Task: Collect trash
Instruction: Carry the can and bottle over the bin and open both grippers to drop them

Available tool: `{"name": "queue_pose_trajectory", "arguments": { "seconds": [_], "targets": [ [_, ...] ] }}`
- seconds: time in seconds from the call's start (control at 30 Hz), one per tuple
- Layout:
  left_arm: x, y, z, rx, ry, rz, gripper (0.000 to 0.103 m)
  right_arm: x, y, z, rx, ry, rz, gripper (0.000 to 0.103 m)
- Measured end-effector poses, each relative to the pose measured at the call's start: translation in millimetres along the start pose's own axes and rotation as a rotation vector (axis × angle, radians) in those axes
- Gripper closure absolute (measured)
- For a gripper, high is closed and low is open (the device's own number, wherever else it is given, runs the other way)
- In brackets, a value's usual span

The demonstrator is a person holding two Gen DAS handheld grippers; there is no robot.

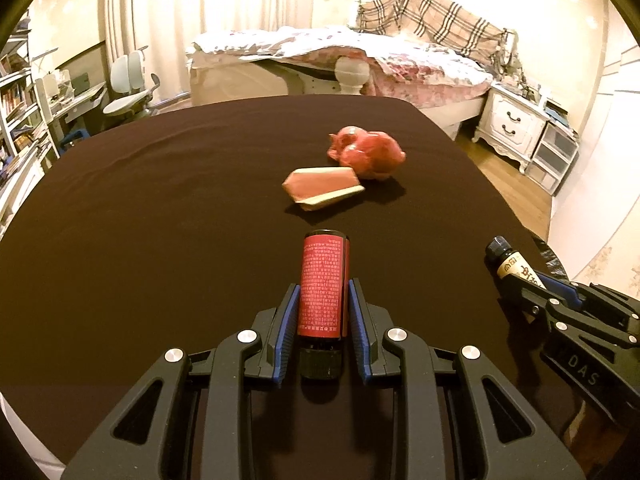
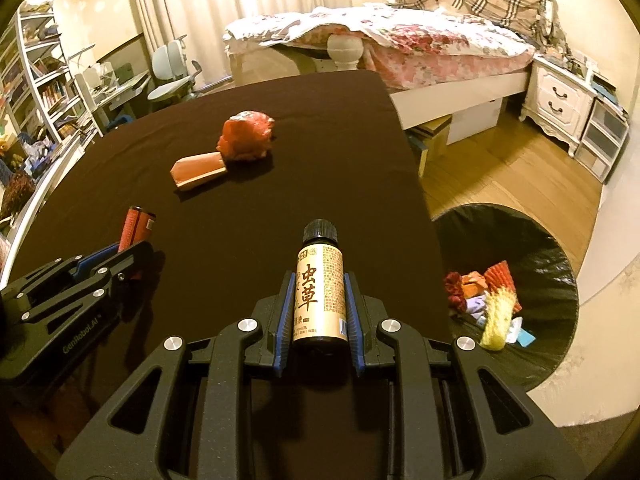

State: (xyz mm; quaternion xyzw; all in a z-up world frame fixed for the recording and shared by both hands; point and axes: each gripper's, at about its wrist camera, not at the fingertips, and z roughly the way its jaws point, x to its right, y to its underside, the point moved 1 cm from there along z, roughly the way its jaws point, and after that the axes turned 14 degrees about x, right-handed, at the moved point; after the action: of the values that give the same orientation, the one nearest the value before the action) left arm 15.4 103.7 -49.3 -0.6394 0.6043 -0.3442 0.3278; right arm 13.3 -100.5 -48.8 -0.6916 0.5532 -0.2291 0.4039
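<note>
My left gripper (image 1: 323, 288) is shut on a red-labelled bottle (image 1: 323, 286), black cap toward the camera, held over the dark brown table (image 1: 140, 220). My right gripper (image 2: 317, 280) is shut on a gold-labelled bottle (image 2: 319, 296) with a black cap pointing away, near the table's right edge. A crumpled red wrapper (image 1: 366, 152) and a folded pink-and-cream carton (image 1: 324, 188) lie on the table further out. In the right wrist view they show as the wrapper (image 2: 247, 134) and the carton (image 2: 198, 170). A bin with a black bag (image 2: 532, 236) stands on the floor right of the table, with several pieces of trash (image 2: 486, 300) inside.
A bed (image 2: 400, 40) stands beyond the table, with a white nightstand (image 2: 558, 98) to its right. Bookshelves (image 2: 36, 80), a desk and a swivel chair (image 2: 172, 76) line the left side. Wooden floor (image 2: 500, 172) lies between the table and the bed.
</note>
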Motion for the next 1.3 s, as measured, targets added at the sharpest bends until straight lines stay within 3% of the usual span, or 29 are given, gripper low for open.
{"name": "queue_pose_trajectory", "arguments": {
  "seconds": [0.87, 1.3],
  "targets": [
    [97, -20, -3, 0.072, 0.174, 0.093, 0.076, 112, -4, -42, 0.102, 0.216, 0.174, 0.08],
    [155, -30, 11, 0.086, 0.249, 0.152, 0.076, 144, -2, -46, 0.123, 0.289, 0.21, 0.08]
  ]
}}
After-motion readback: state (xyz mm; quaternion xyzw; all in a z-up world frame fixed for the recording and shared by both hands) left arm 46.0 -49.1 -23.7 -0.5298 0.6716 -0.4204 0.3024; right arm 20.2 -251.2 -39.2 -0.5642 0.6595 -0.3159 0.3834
